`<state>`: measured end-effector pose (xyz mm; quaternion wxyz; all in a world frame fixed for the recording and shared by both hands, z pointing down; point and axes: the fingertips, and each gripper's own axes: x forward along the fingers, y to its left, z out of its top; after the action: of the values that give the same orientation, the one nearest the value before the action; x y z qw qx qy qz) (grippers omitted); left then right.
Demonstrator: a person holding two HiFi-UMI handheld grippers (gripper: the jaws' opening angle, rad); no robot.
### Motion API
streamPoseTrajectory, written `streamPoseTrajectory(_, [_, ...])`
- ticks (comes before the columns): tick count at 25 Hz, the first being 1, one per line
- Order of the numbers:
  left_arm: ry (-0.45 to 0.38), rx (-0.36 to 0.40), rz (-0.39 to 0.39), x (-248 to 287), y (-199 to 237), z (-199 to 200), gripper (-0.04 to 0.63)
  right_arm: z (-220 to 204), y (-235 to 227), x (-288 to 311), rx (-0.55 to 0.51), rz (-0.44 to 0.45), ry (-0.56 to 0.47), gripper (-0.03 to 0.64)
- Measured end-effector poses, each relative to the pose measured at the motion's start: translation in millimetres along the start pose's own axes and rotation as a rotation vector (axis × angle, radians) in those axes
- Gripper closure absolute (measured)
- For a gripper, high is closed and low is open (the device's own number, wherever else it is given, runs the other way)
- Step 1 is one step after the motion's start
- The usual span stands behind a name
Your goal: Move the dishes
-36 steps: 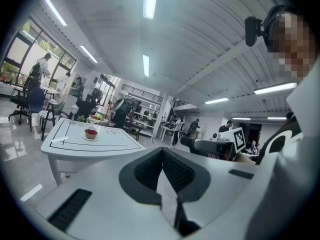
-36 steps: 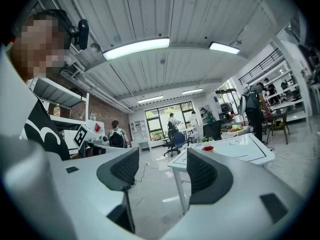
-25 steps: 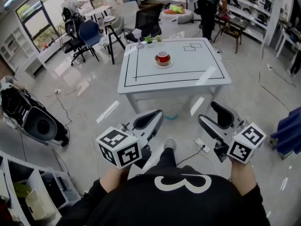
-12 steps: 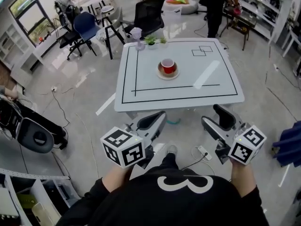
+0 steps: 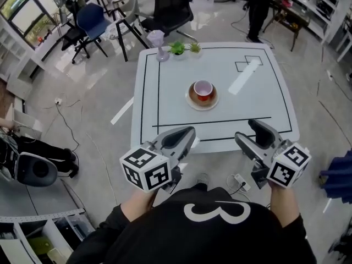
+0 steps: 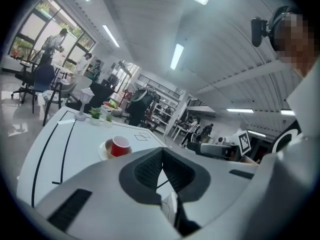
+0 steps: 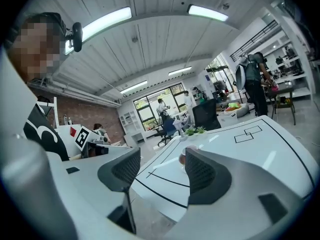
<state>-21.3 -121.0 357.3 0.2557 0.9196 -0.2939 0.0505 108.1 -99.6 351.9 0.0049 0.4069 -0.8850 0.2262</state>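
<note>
A red cup (image 5: 203, 88) stands on a brown-rimmed saucer (image 5: 202, 101) in the middle of the white table (image 5: 170, 81) with black lines. Both grippers are held side by side at the table's near edge, short of the cup. My left gripper (image 5: 186, 135) is shut with nothing in it; its pads (image 6: 150, 169) meet, and the cup (image 6: 119, 145) shows beyond them to the left. My right gripper (image 5: 246, 131) is open and holds nothing. In the right gripper view its gap (image 7: 160, 168) frames the table edge, and the cup (image 7: 182, 156) is half hidden behind the right pad.
Two small potted plants (image 5: 177, 48) and a pale vase-like object (image 5: 157, 38) stand at the table's far edge. Office chairs (image 5: 173, 7) and a standing person (image 5: 258, 4) are beyond the table. A power strip (image 5: 240, 180) with cables lies on the floor near my feet.
The person has walked up to the table: it has grown and come nearer in view. Both grippers, earlier over the floor, now reach its near edge; their jaws are unchanged.
</note>
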Motion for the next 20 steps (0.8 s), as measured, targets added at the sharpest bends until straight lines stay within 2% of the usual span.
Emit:
streamPoseTrajectory(6, [0.023, -0.008, 0.003, 23.5, 36.3, 8.7, 0.592, 4.3, -25.7, 32.9, 0.016, -0.011, 0.024, 0.357])
streamPoseTrajectory(11, [0.038, -0.006, 0.018, 26.2, 50.0, 8.3, 0.592, 4.4, -32.3, 43.0, 0.023, -0.017, 0.032, 0.367])
streamPoseTrajectory(20, [0.016, -0.008, 0.063, 23.1, 67.2, 16.7, 0.592, 7.2, -44.1, 68.4, 0.032, -0.01, 0.079, 0.389])
